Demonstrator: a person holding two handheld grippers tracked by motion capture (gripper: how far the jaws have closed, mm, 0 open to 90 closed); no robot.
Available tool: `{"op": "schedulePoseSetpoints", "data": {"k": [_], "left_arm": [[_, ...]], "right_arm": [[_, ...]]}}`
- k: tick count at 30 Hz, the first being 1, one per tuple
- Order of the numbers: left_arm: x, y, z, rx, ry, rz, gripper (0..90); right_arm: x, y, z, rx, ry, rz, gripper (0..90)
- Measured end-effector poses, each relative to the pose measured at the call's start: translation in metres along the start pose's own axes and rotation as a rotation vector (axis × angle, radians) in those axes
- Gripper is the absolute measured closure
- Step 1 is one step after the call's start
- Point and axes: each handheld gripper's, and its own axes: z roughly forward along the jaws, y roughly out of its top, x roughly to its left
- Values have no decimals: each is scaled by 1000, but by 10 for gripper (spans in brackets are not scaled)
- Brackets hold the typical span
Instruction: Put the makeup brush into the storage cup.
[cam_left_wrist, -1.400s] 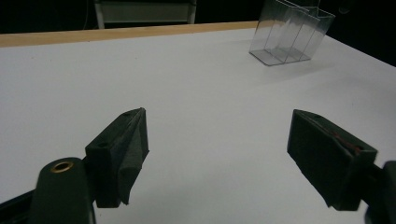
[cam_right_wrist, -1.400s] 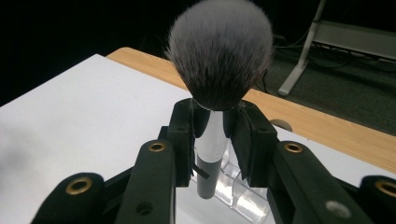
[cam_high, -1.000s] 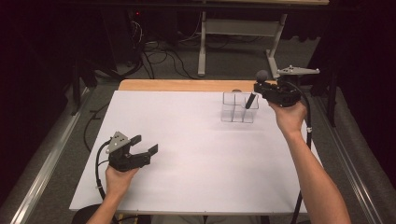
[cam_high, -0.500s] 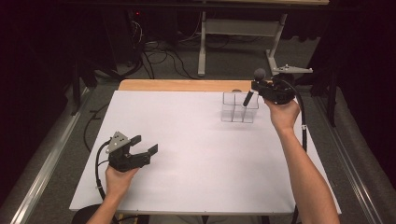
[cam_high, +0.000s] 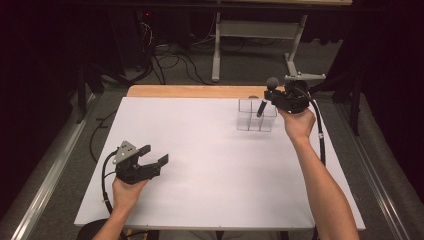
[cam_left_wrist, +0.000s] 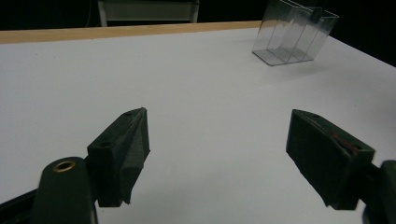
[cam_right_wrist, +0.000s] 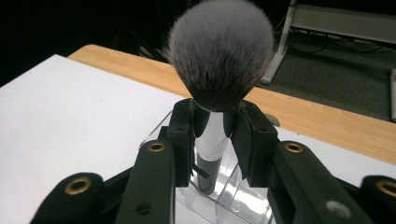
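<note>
My right gripper (cam_high: 272, 95) is clamped on a makeup brush w/ fluffy grey-white bristles and a silver-and-black handle (cam_right_wrist: 219, 70); jaws pinch the silver ferrule just under the bristle head. Brush stands bristles-up, a bit tilted, its dark handle end dipping into the clear plastic compartment organiser (cam_high: 250, 122) at the far right of the white table top (cam_high: 200, 150). From the high view I can't tell which compartment exactly; looks like one on the organiser's right side. My left gripper (cam_high: 152, 160) sits near the table's front-left, jaws wide apart w/ nothing between them, just bare white surface. From its own view the organiser (cam_left_wrist: 292, 39) is well apart, far off to the right.
</note>
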Motion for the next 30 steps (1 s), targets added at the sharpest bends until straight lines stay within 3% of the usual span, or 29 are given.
{"op": "schedulePoseSetpoints", "data": {"k": [9, 28, 30], "left_arm": [[0, 0, 0, 0, 0, 0, 220], [-1, 0, 1, 4, -2, 7, 221], [0, 0, 1, 2, -1, 3, 221]], "right_arm": [[2, -2, 8, 49, -19, -18, 716], [-2, -5, 14, 83, -24, 2, 711], [-3, -5, 14, 87, -19, 5, 646]]}}
